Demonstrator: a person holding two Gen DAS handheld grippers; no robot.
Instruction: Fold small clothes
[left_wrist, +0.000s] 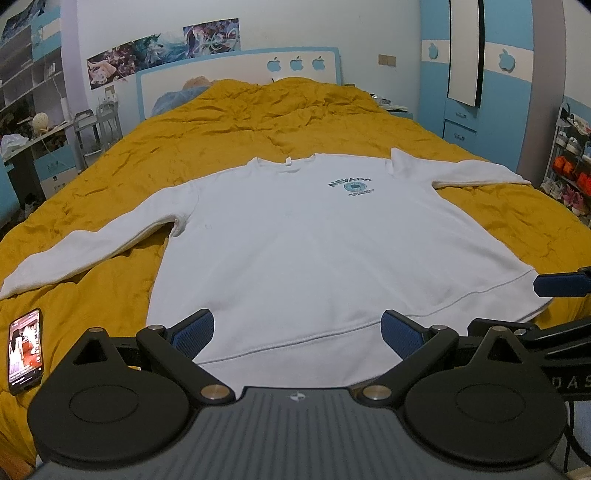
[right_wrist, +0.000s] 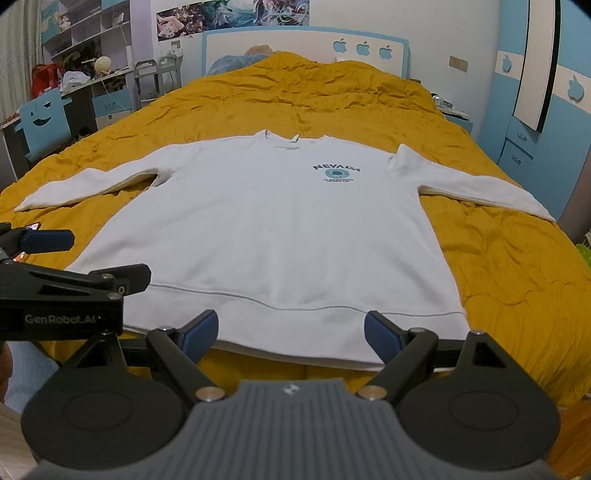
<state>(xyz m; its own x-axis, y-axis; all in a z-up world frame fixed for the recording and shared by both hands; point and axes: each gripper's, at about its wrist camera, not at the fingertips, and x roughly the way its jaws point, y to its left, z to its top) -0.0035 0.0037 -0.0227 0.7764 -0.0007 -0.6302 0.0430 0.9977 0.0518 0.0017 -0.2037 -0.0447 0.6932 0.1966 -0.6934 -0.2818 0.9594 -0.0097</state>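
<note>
Mustard bedding covers the bed before you, and on it the white sweatshirt lies flat, front up, sleeves spread, hem nearest you. Your left gripper hangs over the hem with fingers spread wide, empty; your right gripper likewise. A phone lies left of the hem.

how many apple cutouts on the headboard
3, in a row on the white headboard's right part: left apple, middle apple, right apple. More apple shapes sit on the wardrobe.
</note>
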